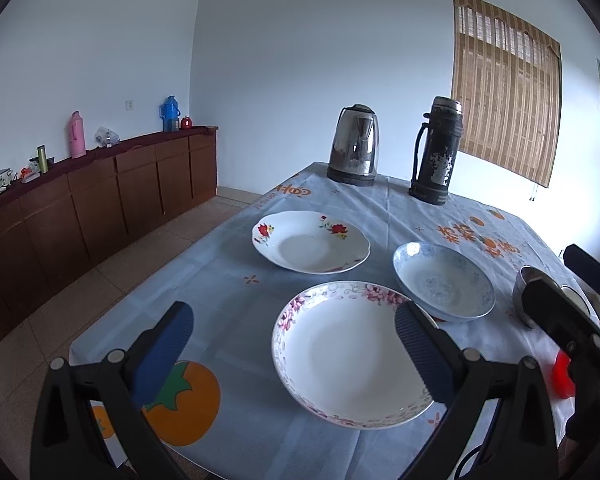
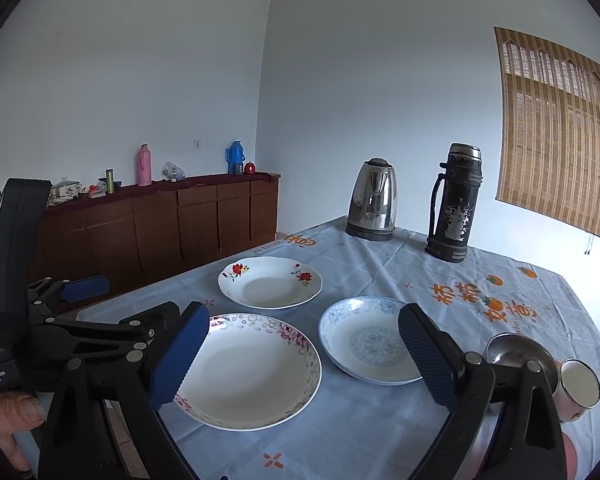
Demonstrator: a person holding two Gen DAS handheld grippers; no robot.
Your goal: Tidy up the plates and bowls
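Three dishes lie on a blue tablecloth (image 1: 220, 264). The nearest is a pink-flowered plate (image 1: 340, 364) (image 2: 252, 380). Behind it is a red-flowered plate (image 1: 308, 246) (image 2: 268, 286), and to its right a blue-patterned deep plate (image 1: 440, 284) (image 2: 368, 340). A steel bowl (image 1: 534, 278) (image 2: 516, 350) sits further right. My left gripper (image 1: 292, 314) hovers open over the pink-flowered plate's near-left side with nothing between its fingers. My right gripper (image 2: 304, 314) is open above the gap between the pink-flowered and blue-patterned plates, holding nothing.
A steel kettle (image 1: 354, 146) and a worn black flask (image 1: 438, 152) stand at the table's far end. A metal cup (image 2: 580, 388) sits by the steel bowl. A brown sideboard (image 1: 100, 200) runs along the left wall. A person's thumb (image 2: 16, 412) shows at lower left.
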